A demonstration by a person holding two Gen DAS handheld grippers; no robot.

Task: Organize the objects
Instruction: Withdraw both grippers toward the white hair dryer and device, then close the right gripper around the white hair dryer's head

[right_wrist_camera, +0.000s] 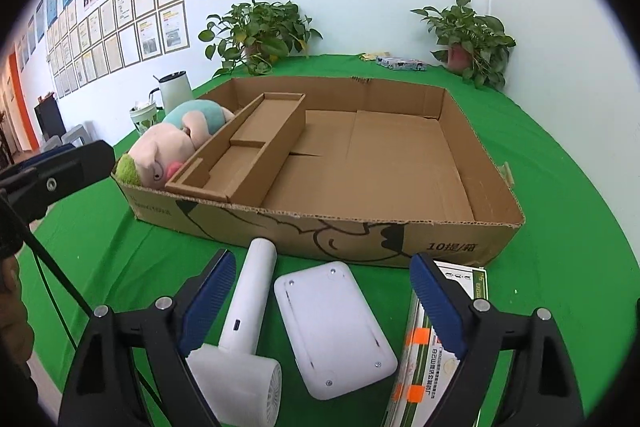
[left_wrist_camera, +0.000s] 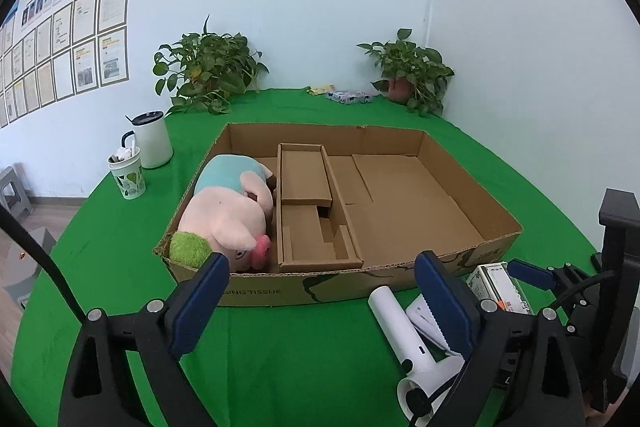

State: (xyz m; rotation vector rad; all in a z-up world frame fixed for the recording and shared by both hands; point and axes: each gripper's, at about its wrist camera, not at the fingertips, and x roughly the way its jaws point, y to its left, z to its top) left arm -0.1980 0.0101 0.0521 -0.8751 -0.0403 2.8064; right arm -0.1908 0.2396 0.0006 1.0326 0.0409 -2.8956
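While the large cardboard box (right_wrist_camera: 400, 247) fills the middle of both views on the green counter (left_wrist_camera: 120, 227), most of its floor is bare: the wide right-hand compartment holds nothing visible.

Inside the box, the long cardboard insert tray (left_wrist_camera: 308, 211) runs front to back just left of centre; its sections also look empty.

Done so far, judged from the layout: one item only. The plush pig (left_wrist_camera: 228, 215) lies in the narrow left compartment, between the box's left wall and the insert tray, snout toward the near wall.

Left to do, judged likewise: three items lie outside the box, in the lower part of the right wrist view, on the counter just in front of the near wall.
- White handheld fan (right_wrist_camera: 244, 319), lower centre-left, handle pointing toward the box, head nearest the camera.
- White flat device (right_wrist_camera: 332, 327), lower centre, lying flat, just right of the fan.
- Green-and-white carton (right_wrist_camera: 420, 355), lower right, partly hidden by the right claw's finger.

Right claw (right_wrist_camera: 320, 295): jaws wide apart, straddling the fan and flat device from above; no pad is seen pressing on anything. Nothing gripped.

Left claw (left_wrist_camera: 320, 287): jaws wide apart, empty, at the lower centre of the left wrist view, before the box's near wall.

Estimate: early stage, roughly one of four items stowed. Background items at the far edge (plants, mugs, packets) look unrelated; cannot tell for certain.
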